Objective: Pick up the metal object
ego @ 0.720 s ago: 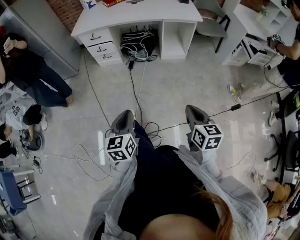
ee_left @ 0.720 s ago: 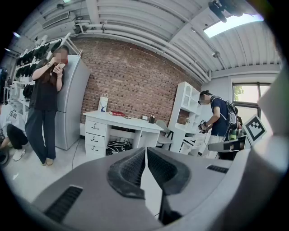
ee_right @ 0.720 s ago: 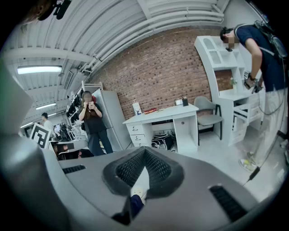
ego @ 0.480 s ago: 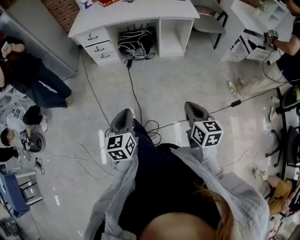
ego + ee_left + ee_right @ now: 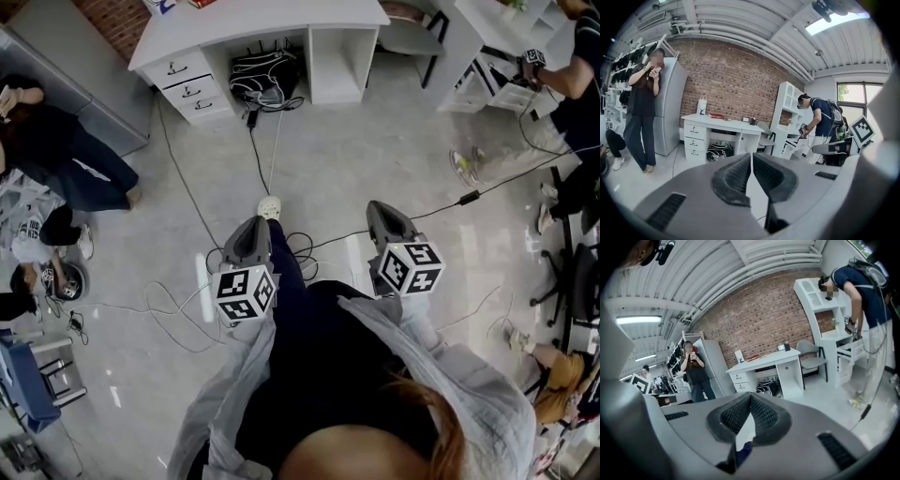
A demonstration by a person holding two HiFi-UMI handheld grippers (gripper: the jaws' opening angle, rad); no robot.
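Note:
I make out no metal object in any view. My left gripper [image 5: 251,231] is held at waist height over the grey floor, its jaws closed tip to tip with nothing between them, as the left gripper view [image 5: 751,157] confirms. My right gripper [image 5: 382,216] is level with it to the right, also shut and empty [image 5: 750,398]. Both point toward a white desk [image 5: 253,19] with drawers that stands ahead against a brick wall; small items lie on its top [image 5: 723,123].
Cables [image 5: 178,309] trail over the floor from a black bag [image 5: 262,75] under the desk. A grey cabinet [image 5: 75,75] and a standing person [image 5: 66,159] are at left. Another person [image 5: 574,84] bends at a white shelf unit [image 5: 487,56] on the right, beside a chair [image 5: 412,37].
The person holding the grippers has stepped forward: a white shoe now shows between the grippers, and the desk has slid toward the frame's top left. Both grippers stay shut.

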